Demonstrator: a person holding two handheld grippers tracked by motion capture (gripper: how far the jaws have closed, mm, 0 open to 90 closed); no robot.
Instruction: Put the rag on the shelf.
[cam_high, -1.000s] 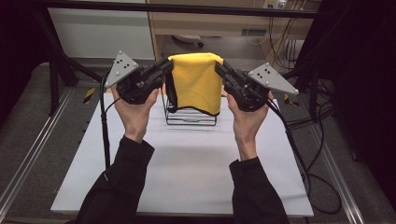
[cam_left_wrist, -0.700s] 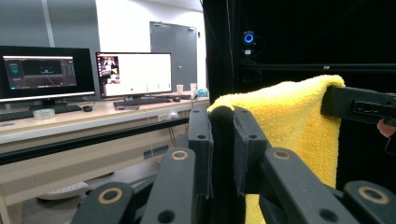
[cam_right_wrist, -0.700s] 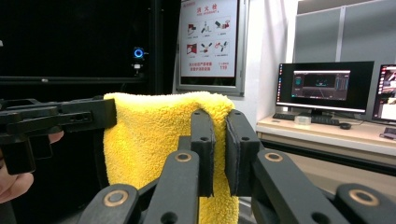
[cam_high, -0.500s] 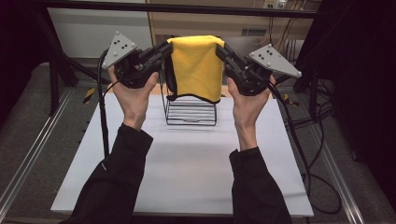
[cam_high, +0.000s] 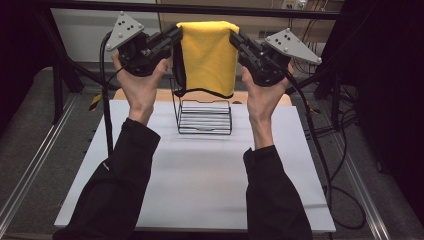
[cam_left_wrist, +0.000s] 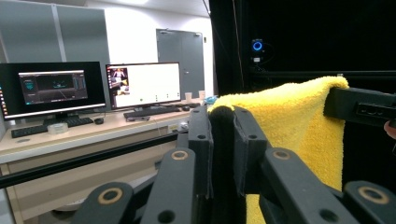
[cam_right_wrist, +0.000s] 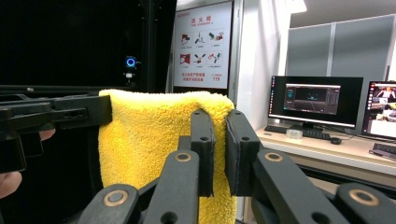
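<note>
Aloft above wire rack (cam_high: 205, 116) at table's (cam_high: 200, 190) far edge: yellow towel (cam_high: 209, 57), top corners pinched by left gripper (cam_high: 176, 34) and right gripper (cam_high: 234, 37), both clamped; risks slipping from a shallow pinch, or hem snagging rack.

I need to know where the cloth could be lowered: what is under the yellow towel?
Below the yellow towel, held up by the left gripper and right gripper, stands a black wire rack on the white table. The towel hides the rack's upper back.
</note>
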